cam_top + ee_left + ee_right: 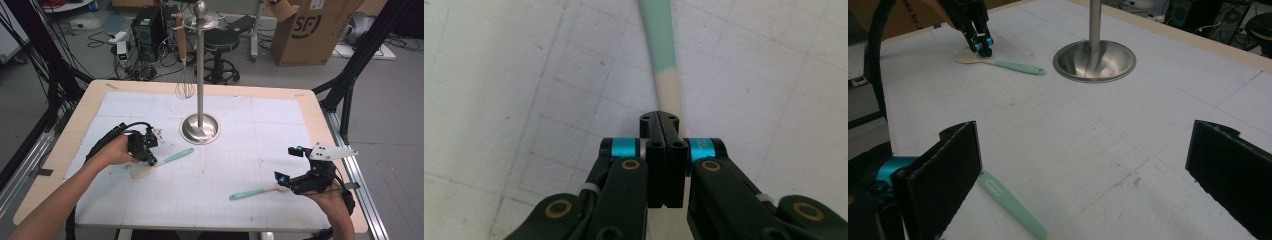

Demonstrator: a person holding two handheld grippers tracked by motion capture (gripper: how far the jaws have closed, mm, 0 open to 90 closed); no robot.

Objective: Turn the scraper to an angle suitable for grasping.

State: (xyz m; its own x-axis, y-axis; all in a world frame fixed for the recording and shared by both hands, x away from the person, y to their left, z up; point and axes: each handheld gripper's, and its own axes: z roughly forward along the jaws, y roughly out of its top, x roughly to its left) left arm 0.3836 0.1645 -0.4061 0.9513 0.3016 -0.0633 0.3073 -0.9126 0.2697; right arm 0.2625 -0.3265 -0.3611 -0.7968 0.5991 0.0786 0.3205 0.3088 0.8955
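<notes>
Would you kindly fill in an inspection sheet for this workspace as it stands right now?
Surface: white gridded mat on a wooden table, flat.
Job's things: two spatulas with mint handles; left spatula lies near the stand's base, right spatula lies by the right gripper. A whisk hangs on the steel stand.
Clutter: nothing seen on the mat.
Grippers: left gripper shut, down at the left spatula's pale neck; whether it pinches it cannot be told. Right gripper open, nothing between its fingers.
Cables: black cable trails from the left gripper.
Surroundings: cardboard box, stool, floor wiring beyond the table.
</notes>
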